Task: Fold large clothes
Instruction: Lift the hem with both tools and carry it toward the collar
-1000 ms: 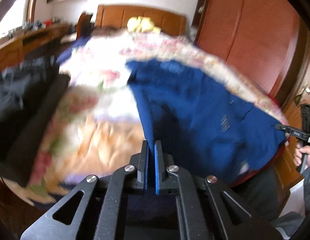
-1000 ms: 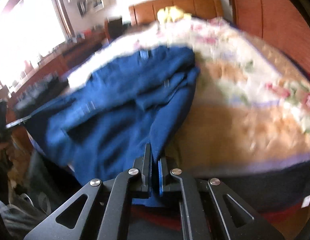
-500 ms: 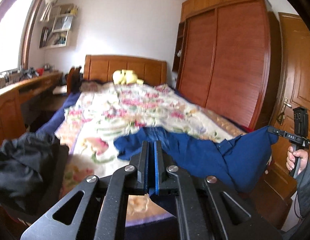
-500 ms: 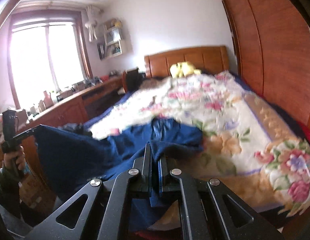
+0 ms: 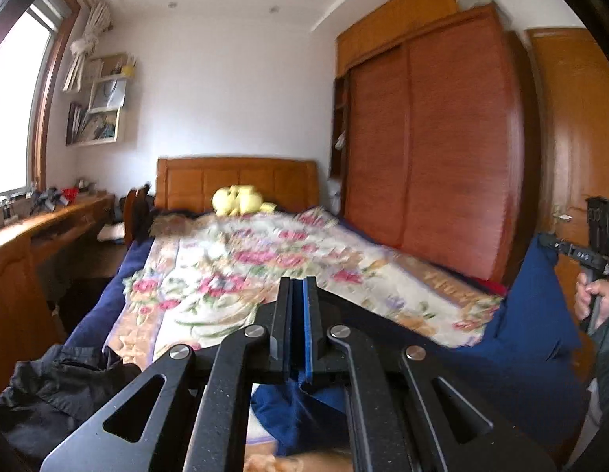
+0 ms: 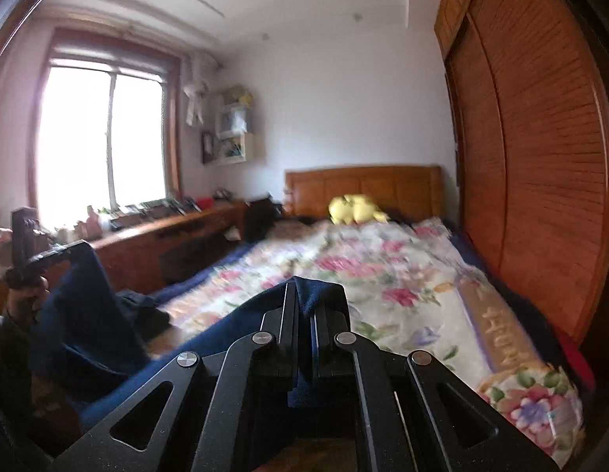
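A large dark blue garment (image 5: 532, 314) hangs stretched between my two grippers, above the foot of the bed. My left gripper (image 5: 298, 285) is shut, with blue cloth (image 5: 283, 403) pinched between its fingers and hanging below them. In the right wrist view my right gripper (image 6: 302, 289) is shut on a bunched edge of the blue garment (image 6: 318, 295). The right gripper (image 5: 560, 246) also shows at the right edge of the left wrist view, held by a hand (image 5: 595, 299). The left gripper (image 6: 66, 253) appears at the far left of the right wrist view, with cloth (image 6: 88, 314) draping from it.
A bed with a floral quilt (image 5: 265, 267) fills the middle, and a yellow plush toy (image 5: 237, 200) lies by the wooden headboard. Dark clothes (image 5: 56, 385) are piled at the bed's near left. A wooden desk (image 6: 167, 232) runs under the window, and a wardrobe (image 5: 434, 149) stands on the right.
Both grippers have risen with the blue garment, lifting it off the quilt so that it now hangs between them. Both views have tilted up from the bed towards the room.
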Demonstrator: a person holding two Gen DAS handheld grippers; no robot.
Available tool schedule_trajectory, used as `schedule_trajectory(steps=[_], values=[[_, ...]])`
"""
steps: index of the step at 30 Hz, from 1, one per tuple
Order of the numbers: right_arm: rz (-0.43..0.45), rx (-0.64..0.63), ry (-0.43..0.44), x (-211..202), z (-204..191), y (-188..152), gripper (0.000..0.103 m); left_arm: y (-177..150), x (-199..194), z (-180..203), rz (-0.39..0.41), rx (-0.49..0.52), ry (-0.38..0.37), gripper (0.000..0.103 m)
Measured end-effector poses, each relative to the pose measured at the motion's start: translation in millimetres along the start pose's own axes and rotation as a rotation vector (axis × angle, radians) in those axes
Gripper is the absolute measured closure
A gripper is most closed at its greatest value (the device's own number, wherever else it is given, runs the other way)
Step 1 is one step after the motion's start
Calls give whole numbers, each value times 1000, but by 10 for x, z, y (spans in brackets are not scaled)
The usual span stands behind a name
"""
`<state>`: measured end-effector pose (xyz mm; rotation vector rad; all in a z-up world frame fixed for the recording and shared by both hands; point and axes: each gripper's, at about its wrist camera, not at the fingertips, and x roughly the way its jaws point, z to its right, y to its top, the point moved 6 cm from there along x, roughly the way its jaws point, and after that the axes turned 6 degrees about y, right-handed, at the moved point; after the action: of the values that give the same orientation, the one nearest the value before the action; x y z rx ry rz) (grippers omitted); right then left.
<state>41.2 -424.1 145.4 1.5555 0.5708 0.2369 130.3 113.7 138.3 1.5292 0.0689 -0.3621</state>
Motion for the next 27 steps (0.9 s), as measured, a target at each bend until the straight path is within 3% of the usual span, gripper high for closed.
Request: schedule_trajectory(steps=[8, 11, 14, 18, 22, 24, 27], values=[[-249, -3, -125, 1906, 760, -689, 99, -857, 2105, -404, -277, -5, 138, 98], [-292, 38, -131, 2548, 1010, -925, 99, -1161, 2592, -491, -360, -30, 143, 98], [-341, 47, -187, 3035, 1130, -1110, 99, -1336, 2854, -496, -401, -19, 169, 98], [-408, 103, -202, 3631, 1092, -1213, 99, -1551, 3028, -535, -470, -69, 163, 98], [-475, 75, -219, 3697, 1030, -1250, 95, -1666, 2988, -529, -503, -60, 149, 97], [-529, 65, -187, 3689, 962, -1320, 89, -1679, 2944, -512, -516, -53, 141, 93], [-532, -8, -214, 3588, 863, -1265, 64, -1634, 2783, -427, -490, -13, 145, 90]])
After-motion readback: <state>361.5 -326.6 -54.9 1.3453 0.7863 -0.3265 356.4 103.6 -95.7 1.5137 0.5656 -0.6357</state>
